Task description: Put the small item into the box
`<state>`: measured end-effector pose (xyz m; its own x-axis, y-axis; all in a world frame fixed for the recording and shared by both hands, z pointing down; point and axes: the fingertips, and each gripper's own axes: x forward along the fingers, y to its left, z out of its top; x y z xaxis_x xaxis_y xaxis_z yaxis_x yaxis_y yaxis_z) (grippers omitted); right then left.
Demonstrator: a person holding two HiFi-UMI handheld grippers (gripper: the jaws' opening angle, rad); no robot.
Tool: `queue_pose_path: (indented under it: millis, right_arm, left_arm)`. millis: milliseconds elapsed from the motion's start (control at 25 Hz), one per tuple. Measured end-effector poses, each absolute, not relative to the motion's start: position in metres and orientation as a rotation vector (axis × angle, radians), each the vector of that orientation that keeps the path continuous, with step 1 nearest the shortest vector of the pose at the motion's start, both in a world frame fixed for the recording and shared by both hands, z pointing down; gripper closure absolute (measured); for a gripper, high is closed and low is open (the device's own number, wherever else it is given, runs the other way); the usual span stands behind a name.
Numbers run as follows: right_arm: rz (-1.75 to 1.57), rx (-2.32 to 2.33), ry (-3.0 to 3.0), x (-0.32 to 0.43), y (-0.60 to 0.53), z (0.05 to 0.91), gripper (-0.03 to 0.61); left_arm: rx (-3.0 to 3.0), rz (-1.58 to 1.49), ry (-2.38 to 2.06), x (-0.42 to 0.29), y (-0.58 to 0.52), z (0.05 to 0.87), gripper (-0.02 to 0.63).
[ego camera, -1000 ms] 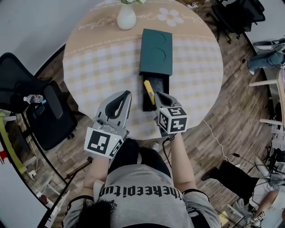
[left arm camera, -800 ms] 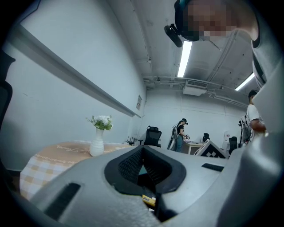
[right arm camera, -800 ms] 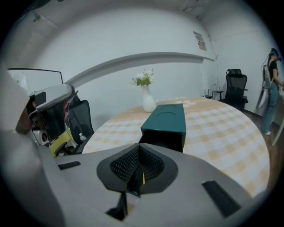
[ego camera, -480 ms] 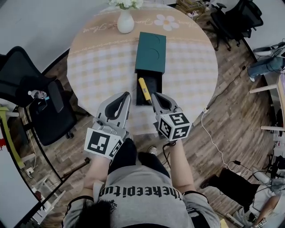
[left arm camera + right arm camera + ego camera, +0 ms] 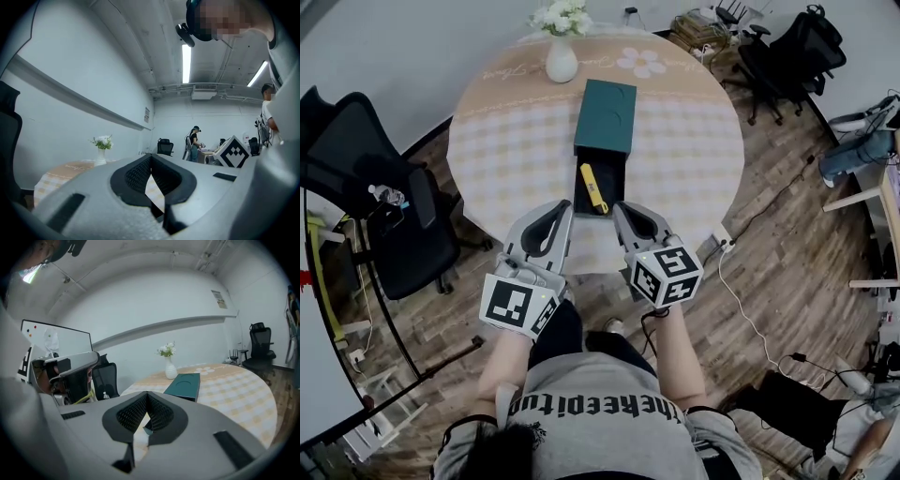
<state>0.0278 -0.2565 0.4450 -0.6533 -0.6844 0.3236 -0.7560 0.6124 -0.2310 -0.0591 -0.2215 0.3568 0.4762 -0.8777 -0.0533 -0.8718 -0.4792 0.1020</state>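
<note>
Since the slim yellow item [image 5: 593, 188] lies in the open black tray [image 5: 614, 176] at the near end of the dark green box [image 5: 606, 116], mid-counter [image 5: 694, 159], placing looks done. My left claw [image 5: 566, 205] and right claw [image 5: 618, 206]: both closed, empty, near edge. Next, likely: push tray shut.

box [image 5: 606, 117]: dark green, lying flat, drawer [image 5: 612, 173] slid open | small item [image 5: 593, 188]: yellow, oblong, lying slantwise inside drawer
</note>
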Motion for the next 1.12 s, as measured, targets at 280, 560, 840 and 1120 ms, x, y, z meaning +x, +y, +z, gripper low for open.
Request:
queue_pose_path:
  millis: [280,560,840,1120]
  right_arm:
    - [0.452,1.149,-2.699,0.041,-0.227,0.423,0.574]
    - [0.393,1.127,-2.771,0.056,-0.203,0.399,0.574]
    - [0.324,1.12,-2.84,0.076,-0.177,0.371,0.574]
    - [0.269,1.1,-2.9,0.093,-0.151,0.352,0.574]
  left_arm:
    - [2.652,-0.15,-1.618,-0.04,-0.19,0.346,0.597]
    - [2.667,-0.159,-1.668,-0.024,-0.164,0.333,0.597]
    - [2.674,-0.169,-1.691,-0.004,-0.141,0.323,0.597]
    - [2.678,-0.162,-1.706,0.015,-0.12,0.32,0.597]
